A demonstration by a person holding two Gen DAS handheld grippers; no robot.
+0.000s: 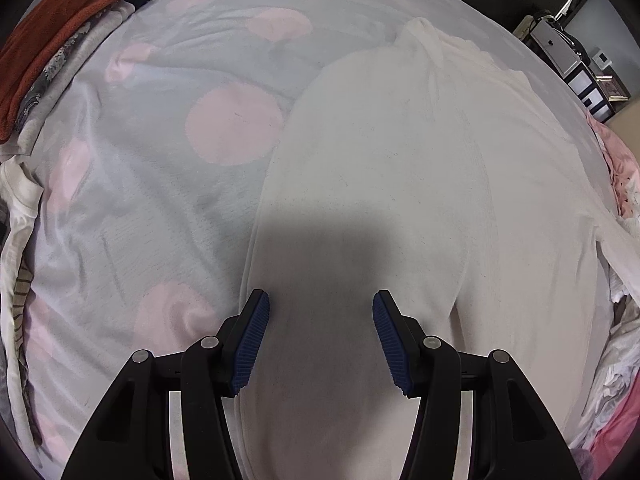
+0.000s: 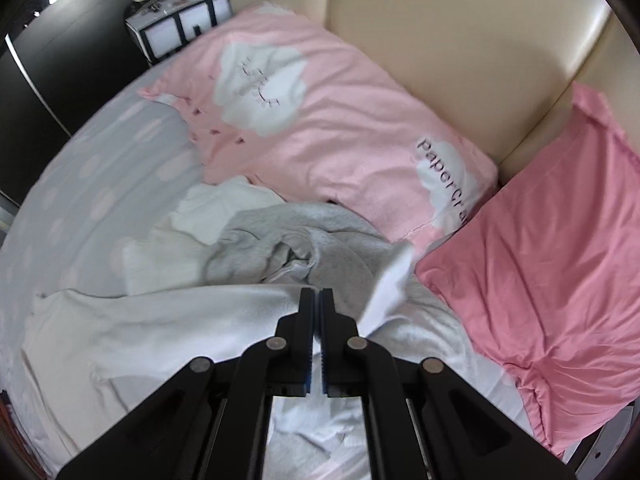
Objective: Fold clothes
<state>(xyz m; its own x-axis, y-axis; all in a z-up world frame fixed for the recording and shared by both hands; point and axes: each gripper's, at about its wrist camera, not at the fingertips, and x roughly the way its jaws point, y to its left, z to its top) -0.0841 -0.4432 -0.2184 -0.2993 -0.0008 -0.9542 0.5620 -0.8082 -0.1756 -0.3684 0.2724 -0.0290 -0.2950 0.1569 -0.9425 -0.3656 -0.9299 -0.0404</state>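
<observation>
Showing two pillows point(image 2: 320, 120) (both pink)

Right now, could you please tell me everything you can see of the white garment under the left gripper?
The white garment is a soft, finely knit-looking piece spread fairly flat on the grey bedsheet with pink spots. It narrows to a bunched, creased end at the far side, and a long strip runs off to the right. The left gripper is above its near part with jaws open, casting a shadow on it; contact cannot be told.
</observation>
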